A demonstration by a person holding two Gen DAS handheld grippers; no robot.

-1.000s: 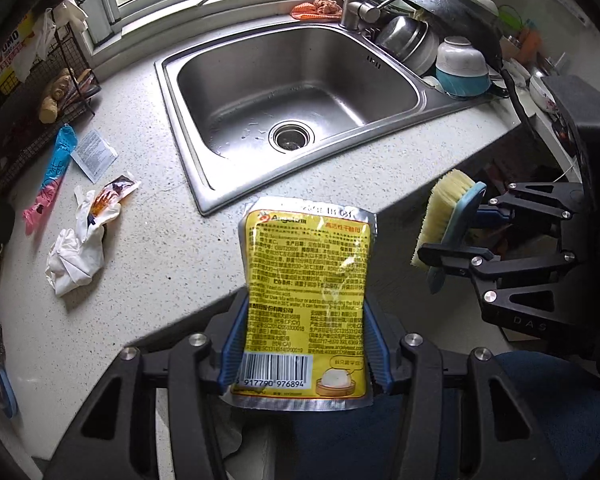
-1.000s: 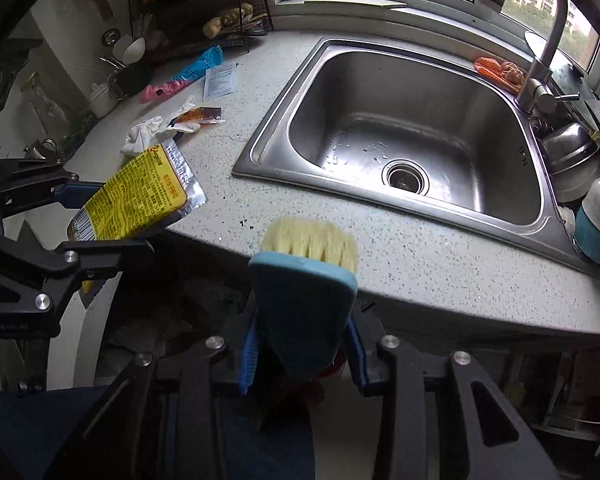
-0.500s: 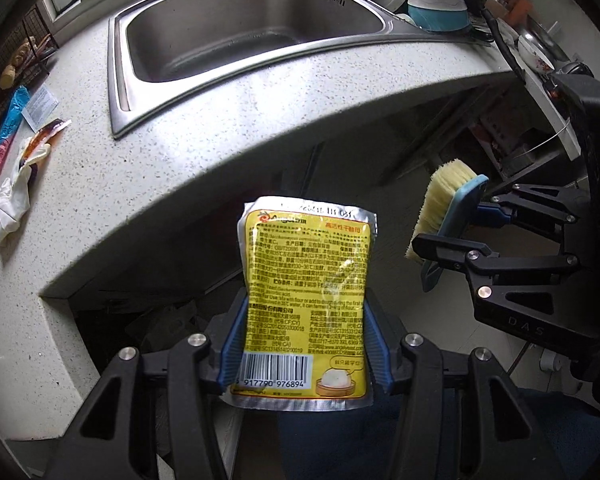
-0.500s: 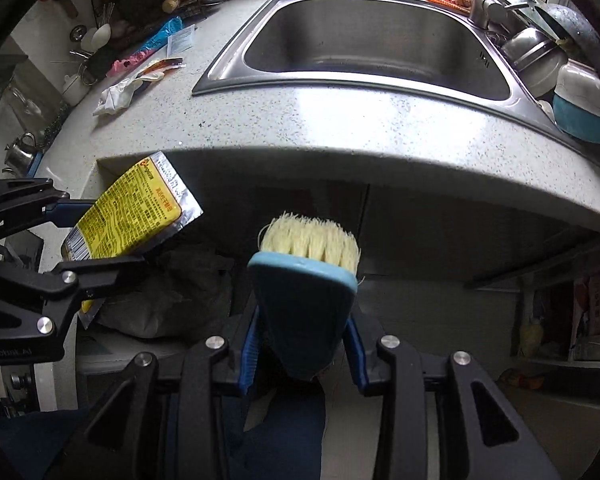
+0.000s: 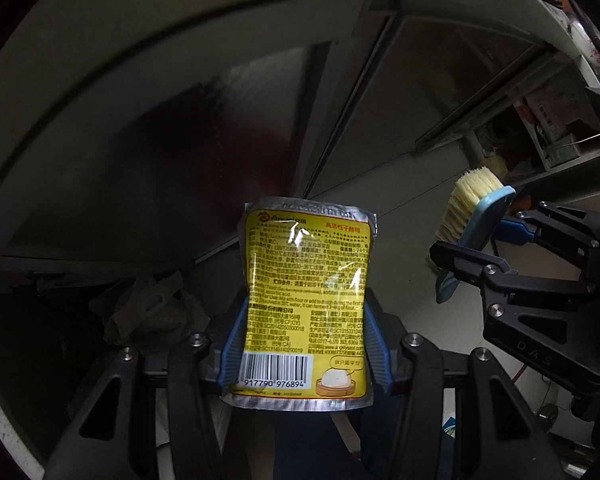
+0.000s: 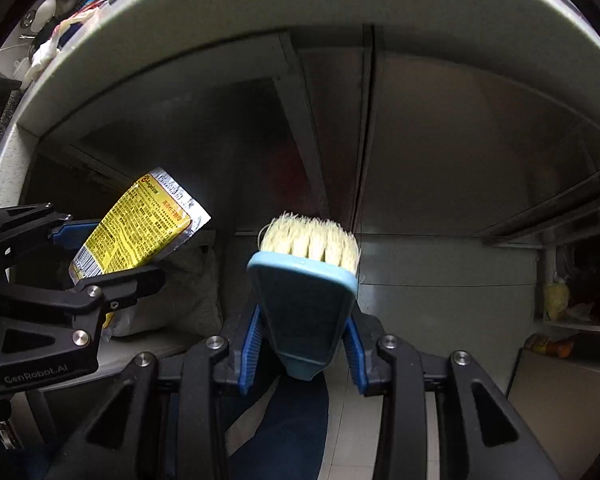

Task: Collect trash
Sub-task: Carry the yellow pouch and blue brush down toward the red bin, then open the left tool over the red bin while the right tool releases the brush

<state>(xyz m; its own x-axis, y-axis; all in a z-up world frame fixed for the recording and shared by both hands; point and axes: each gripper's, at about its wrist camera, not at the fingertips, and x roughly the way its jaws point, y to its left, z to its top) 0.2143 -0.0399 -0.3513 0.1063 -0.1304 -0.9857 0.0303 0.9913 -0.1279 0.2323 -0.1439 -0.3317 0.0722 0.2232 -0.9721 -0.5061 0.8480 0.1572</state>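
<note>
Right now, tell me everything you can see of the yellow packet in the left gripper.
The yellow packet is a flat, glossy foil pouch with silver sealed edges at top and bottom. Its visible face carries dense small print, a barcode at lower left and a small picture of a white bun in a steamer at lower right. It looks slightly crumpled and catches glare. It stands upright along the left gripper, pinched on both side edges by the blue fingers. Nothing else touches it; it hangs below the counter edge, before dark cabinet fronts.

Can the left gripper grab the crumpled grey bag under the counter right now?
Probably not: left gripper is already shut on the yellow foil packet, so nothing else fits. The crumpled grey bag itself lies unobstructed, lower left.
</note>
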